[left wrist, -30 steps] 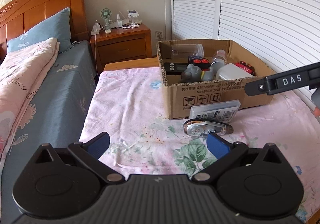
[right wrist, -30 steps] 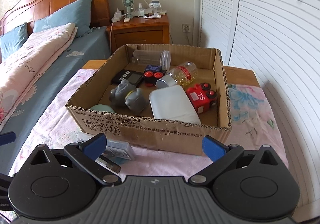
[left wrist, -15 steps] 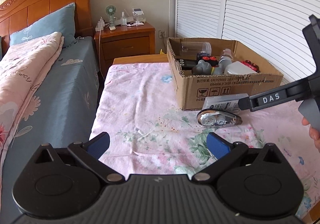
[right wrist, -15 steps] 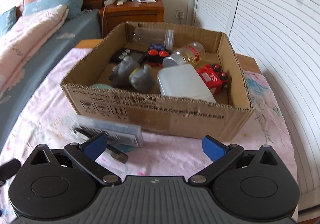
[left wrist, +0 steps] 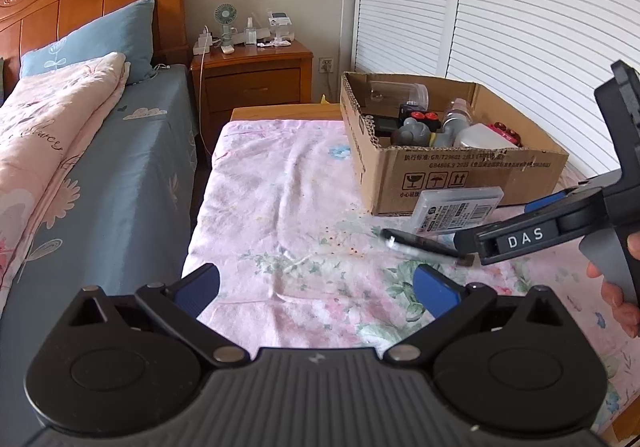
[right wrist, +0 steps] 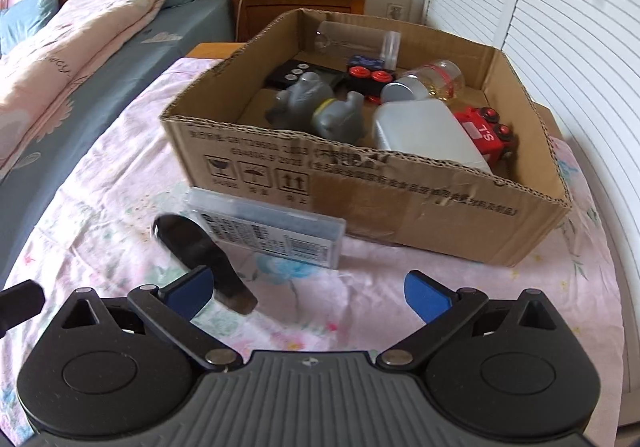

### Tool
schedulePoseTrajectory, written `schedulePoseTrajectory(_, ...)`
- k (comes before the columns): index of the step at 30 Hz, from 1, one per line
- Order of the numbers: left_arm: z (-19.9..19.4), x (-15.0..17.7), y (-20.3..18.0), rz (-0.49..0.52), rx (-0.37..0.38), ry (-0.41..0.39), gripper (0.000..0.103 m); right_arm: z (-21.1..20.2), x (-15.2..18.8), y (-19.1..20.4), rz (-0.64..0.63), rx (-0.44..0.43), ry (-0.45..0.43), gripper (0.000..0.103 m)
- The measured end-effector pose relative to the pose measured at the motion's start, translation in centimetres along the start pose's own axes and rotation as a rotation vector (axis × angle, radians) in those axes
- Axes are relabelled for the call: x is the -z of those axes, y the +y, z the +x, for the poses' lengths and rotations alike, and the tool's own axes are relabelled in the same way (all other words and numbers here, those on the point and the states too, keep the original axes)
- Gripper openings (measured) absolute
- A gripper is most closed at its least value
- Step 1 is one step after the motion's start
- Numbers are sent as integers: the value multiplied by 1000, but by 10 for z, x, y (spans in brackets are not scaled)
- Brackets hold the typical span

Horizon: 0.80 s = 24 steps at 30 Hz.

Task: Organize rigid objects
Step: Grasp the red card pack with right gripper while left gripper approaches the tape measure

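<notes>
Right gripper [right wrist: 306,293] has dropped closer to the dark flat tool [right wrist: 202,253], now just ahead-left, both grippers spread wide. Looks like the approach step; next it needs centring and closing before the cardboard box [right wrist: 400,203].

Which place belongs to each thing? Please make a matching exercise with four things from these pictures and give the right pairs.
Things:
1. red toy vehicle
2. clear plastic case with a barcode label
3. small green fan
4. grey elephant toy

Places:
A. on the wooden nightstand
B. on the floral cloth, against the front wall of the cardboard box
C. inside the box, at its right side
D. inside the box, near the middle of its front wall

Pairs: 1-C, 2-B, 3-A, 4-D
</notes>
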<state>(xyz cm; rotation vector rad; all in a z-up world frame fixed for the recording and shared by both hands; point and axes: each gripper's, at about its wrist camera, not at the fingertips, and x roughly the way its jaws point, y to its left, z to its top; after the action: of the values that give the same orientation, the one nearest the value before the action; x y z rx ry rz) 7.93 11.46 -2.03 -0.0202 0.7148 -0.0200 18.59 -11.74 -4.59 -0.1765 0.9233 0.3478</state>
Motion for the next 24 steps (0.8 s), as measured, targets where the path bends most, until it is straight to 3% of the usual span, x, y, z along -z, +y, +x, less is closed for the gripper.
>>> schedulePoseTrajectory(11, -2, -3, 0, 10, -8, 3, 102, -1, -24, 19, -2, -42, -70, 103)
schedulePoseTrajectory(24, 2, -2, -6, 30, -10, 26, 102, 27, -7, 14, 28, -43, 63, 103)
